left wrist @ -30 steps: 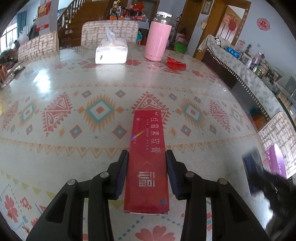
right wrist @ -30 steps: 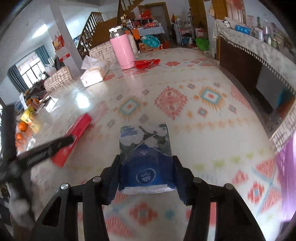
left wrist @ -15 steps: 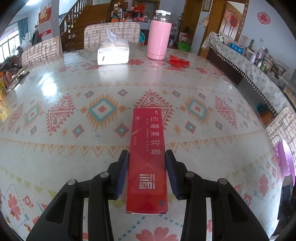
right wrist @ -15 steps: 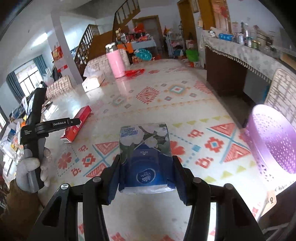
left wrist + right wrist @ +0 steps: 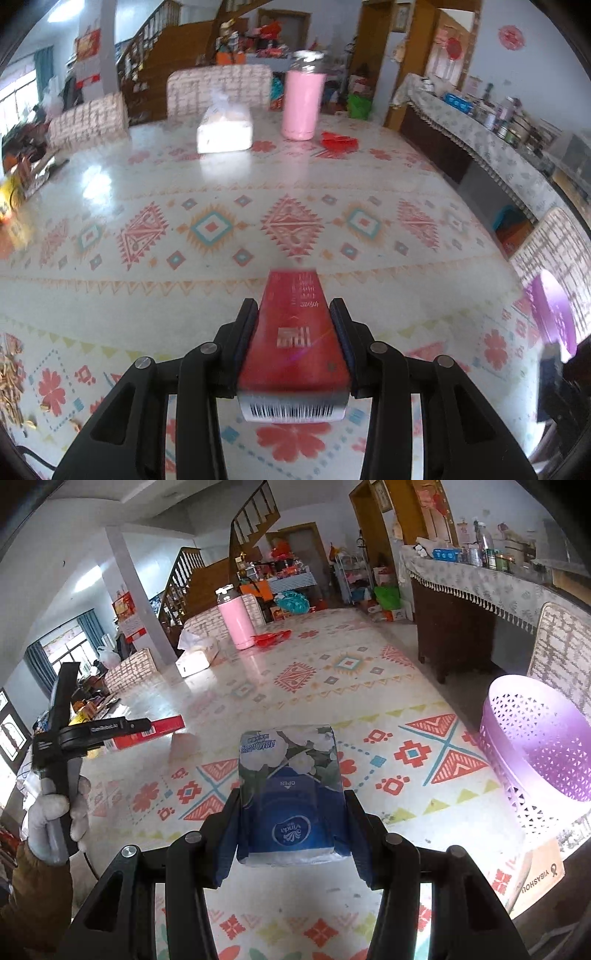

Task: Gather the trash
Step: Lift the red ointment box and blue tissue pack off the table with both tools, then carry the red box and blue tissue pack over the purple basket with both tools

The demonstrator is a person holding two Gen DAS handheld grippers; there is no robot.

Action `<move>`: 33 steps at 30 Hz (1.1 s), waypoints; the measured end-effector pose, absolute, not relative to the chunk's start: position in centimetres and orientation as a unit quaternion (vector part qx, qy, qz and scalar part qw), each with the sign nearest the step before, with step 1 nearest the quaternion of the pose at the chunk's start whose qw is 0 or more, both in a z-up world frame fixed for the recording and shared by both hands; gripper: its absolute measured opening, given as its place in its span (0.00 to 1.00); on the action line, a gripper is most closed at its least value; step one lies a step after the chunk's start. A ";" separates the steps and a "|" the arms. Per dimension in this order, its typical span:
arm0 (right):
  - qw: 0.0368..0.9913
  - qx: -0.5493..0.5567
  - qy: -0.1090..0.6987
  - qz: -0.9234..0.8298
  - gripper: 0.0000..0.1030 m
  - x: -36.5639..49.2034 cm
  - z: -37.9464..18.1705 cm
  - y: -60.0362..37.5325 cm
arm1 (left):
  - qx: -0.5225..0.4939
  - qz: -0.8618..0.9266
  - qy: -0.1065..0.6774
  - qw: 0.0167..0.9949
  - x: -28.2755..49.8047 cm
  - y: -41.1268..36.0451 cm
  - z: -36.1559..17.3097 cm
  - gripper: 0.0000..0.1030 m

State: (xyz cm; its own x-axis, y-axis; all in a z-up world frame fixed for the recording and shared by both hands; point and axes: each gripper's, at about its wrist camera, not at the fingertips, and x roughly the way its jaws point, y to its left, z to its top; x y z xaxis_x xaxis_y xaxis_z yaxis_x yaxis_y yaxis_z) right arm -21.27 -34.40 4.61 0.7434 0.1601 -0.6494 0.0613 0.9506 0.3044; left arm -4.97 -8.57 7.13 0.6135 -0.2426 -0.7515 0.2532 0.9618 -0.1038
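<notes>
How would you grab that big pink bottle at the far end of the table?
Take the pink bottle around its straight middle, coming level from the near side. It stands upright, its body is round and even, and the tissue box and red wrapper crowd its two sides.

The blue tissue pack (image 5: 291, 797) carries the brand "Vinda" in a white oval, and above it the word "OPEN" with a small arrow; both stand upside down in the right wrist view. Near the lower right corner of that view, a cardboard piece (image 5: 541, 882) shows "VIBASHOU". The red box (image 5: 295, 332) has gold characters and a barcode, too blurred to read.
</notes>
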 end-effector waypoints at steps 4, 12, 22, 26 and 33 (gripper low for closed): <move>0.919 0.160 0.359 0.033 0.55 -21.5 4.3 -34.5 | 0.035 -0.143 0.423 0.894 -6.0 -10.1 6.7 0.38; 0.915 0.176 0.361 0.037 0.55 -22.1 3.7 -35.8 | 0.033 -0.142 0.479 0.866 -4.4 -10.7 3.5 0.53; 0.911 0.190 0.363 0.042 0.55 -22.4 3.2 -36.8 | 0.072 -0.112 0.489 0.862 -3.6 -12.3 1.8 0.38; 0.912 0.193 0.361 0.039 0.56 -22.5 3.2 -37.4 | 0.069 -0.118 0.472 0.871 -4.5 -12.5 3.3 0.38; 0.911 0.202 0.357 0.038 0.56 -22.4 3.1 -38.4 | 0.112 -0.131 0.410 0.896 -7.3 -15.7 7.3 0.38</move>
